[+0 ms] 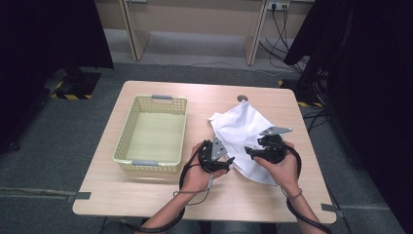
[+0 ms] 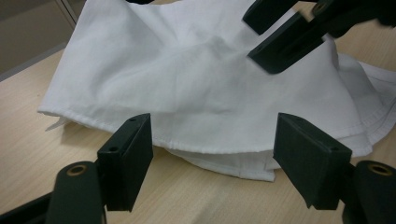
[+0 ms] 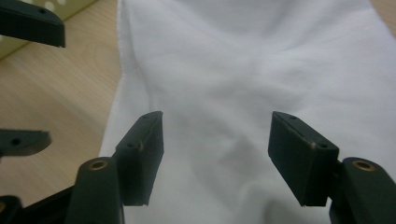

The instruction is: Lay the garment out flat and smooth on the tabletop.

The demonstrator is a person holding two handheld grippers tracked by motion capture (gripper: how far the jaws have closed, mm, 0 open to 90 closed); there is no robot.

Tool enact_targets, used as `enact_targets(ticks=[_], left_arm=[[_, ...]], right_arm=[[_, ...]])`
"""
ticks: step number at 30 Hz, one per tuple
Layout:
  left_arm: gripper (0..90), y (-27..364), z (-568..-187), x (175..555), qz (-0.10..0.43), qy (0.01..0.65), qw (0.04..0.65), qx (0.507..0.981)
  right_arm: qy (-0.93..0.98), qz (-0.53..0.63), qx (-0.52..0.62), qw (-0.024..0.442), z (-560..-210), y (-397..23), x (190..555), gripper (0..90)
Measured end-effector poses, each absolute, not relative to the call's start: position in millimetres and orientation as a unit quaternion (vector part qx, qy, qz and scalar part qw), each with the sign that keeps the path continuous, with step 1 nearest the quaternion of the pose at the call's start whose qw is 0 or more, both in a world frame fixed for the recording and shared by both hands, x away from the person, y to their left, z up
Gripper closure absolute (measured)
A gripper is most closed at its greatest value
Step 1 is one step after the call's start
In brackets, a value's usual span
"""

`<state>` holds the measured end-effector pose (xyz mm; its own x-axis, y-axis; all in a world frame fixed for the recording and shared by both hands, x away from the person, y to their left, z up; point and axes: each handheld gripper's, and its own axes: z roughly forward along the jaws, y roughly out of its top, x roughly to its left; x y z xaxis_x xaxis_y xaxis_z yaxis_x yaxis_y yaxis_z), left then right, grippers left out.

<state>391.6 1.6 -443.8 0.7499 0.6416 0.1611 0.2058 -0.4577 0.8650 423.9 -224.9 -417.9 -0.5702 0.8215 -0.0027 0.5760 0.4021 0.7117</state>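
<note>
Risk: the white cloth lies in loose, overlapping layers, so a pinch from here may catch one layer only, or drag the heap toward the table edge at lower right. Cloth sits right of centre in the high view, crumpled, hemmed edges stacked unevenly, clear of the yellow basket at left. Left gripper: jaws apart, nothing between, facing the hem. Right gripper: jaws apart over the cloth, no grip.
</note>
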Motion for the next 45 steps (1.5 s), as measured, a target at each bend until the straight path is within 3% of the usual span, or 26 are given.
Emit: enact_targets(ticks=[5, 9, 11, 16, 21, 27, 37, 45], left_arm=[[28.1, 2.4, -443.2, 391.3, 0.241, 0.259, 0.453, 0.818], [28.0, 3.2, -443.8, 391.5, 0.242, 0.260, 0.453, 0.818], [27.9, 3.6, -444.4, 391.4, 0.242, 0.259, 0.452, 0.819], [28.0, 4.3, -444.7, 392.6, 0.242, 0.260, 0.450, 0.819], [28.0, 5.4, -446.9, 394.0, 0.242, 0.263, 0.449, 0.819], [28.0, 7.3, -446.8, 394.0, 0.243, 0.264, 0.450, 0.818], [28.4, 8.0, -445.0, 397.6, 0.247, 0.269, 0.449, 0.815], [29.0, 2.3, -448.3, 407.5, 0.242, 0.277, 0.444, 0.817]], right_arm=[[0.832, 0.315, 0.412, 0.198, -422.6, -204.0, 439.8, 30.4], [0.842, 0.283, 0.410, 0.209, -429.3, -194.7, 450.3, 34.5], [0.845, 0.279, 0.408, 0.207, -432.9, -192.8, 453.0, 40.4], [0.845, 0.273, 0.411, 0.204, -433.8, -190.9, 455.4, 70.2], [0.847, 0.270, 0.414, 0.194, -433.1, -191.6, 458.0, 87.1], [0.845, 0.283, 0.414, 0.187, -428.0, -192.7, 455.1, 88.0], [0.808, 0.360, 0.424, 0.197, -372.4, -216.9, 452.8, 88.1], [0.757, 0.426, 0.470, 0.158, -358.4, -253.3, 462.0, 88.1]])
